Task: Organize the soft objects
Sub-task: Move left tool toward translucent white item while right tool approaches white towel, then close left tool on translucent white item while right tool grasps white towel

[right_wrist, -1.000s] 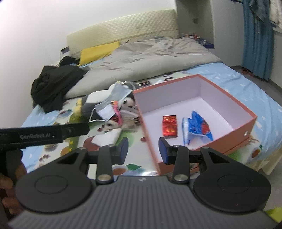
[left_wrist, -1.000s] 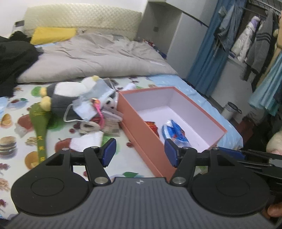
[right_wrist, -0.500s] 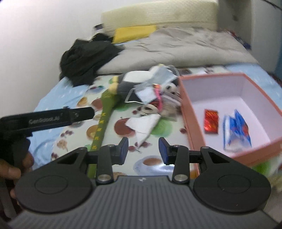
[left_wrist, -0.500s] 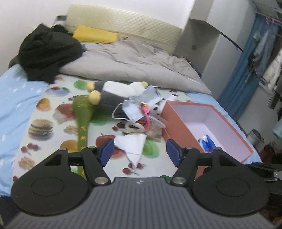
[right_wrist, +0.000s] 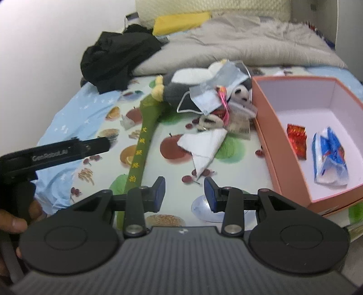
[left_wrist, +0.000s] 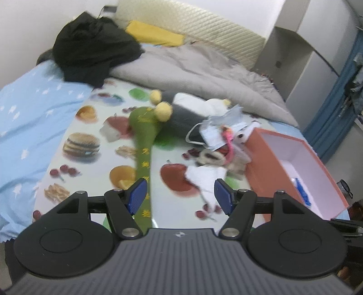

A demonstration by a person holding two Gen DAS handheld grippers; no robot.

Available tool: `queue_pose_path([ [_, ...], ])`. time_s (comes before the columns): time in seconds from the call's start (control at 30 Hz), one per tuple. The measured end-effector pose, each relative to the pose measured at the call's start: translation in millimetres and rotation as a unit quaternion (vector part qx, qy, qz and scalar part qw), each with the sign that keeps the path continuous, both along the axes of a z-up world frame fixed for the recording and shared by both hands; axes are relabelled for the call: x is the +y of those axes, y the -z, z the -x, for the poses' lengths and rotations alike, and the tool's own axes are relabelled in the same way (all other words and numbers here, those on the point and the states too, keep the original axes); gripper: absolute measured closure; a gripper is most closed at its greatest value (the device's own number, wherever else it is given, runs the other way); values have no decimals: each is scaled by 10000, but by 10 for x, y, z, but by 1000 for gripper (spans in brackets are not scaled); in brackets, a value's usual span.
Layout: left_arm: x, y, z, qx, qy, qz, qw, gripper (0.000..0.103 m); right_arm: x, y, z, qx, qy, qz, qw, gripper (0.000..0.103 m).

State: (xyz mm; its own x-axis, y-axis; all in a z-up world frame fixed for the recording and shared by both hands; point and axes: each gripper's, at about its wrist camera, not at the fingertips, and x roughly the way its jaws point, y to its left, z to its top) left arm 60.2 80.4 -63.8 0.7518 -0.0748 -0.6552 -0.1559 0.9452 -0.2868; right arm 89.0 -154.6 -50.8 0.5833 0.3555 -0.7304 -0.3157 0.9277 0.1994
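A heap of soft things lies mid-bed: a grey and white plush (left_wrist: 188, 109) (right_wrist: 188, 84), a long green cloth strip (left_wrist: 144, 145) (right_wrist: 145, 131), face masks (left_wrist: 217, 131) (right_wrist: 213, 95), a small panda toy (right_wrist: 240, 94) and a white tissue (left_wrist: 204, 179) (right_wrist: 204, 143). An orange box (left_wrist: 261, 163) (right_wrist: 274, 136) stands to the right, holding a red packet (right_wrist: 297, 138) and a blue-white packet (right_wrist: 329, 156). My left gripper (left_wrist: 179, 195) hovers open near the bed's front edge, before the tissue and strip. My right gripper (right_wrist: 184, 192) is open and holds nothing. The left tool's handle (right_wrist: 68, 152) shows at the left.
A grey duvet (left_wrist: 204, 68) (right_wrist: 249, 43), black clothes (left_wrist: 93, 47) (right_wrist: 118, 54) and a yellow pillow (left_wrist: 154, 34) (right_wrist: 179, 20) fill the far end. Blue curtains (left_wrist: 335, 95) hang at the right. A hand (right_wrist: 13, 222) grips the left tool.
Both views have swung left, from the box toward the pile and the bed's left side. The left jaws stand a little wider than a second ago. The right jaws are unchanged.
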Motion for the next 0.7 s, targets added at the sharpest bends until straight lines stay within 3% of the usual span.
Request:
queue_pose_path([
  [0.3, 499, 390, -568, 396, -390, -52, 9984, 32, 100, 238, -512, 395, 186, 28, 9990, 62],
  [0.37, 601, 456, -716, 440, -441, -60, 9980, 32, 131, 310, -637, 499, 196, 64, 9985, 55],
  [0.43, 692, 537, -848, 504, -482, -41, 9976, 32, 162, 385, -763, 591, 230, 83, 9980, 33],
  [0.5, 790, 638, -961, 573, -574, 48, 9967, 32, 192, 451, -879, 621, 274, 83, 9977, 24],
  [0.7, 983, 930, -1329, 676, -699, 186, 9951, 32, 293, 704, -1241, 905, 385, 149, 9950, 24],
])
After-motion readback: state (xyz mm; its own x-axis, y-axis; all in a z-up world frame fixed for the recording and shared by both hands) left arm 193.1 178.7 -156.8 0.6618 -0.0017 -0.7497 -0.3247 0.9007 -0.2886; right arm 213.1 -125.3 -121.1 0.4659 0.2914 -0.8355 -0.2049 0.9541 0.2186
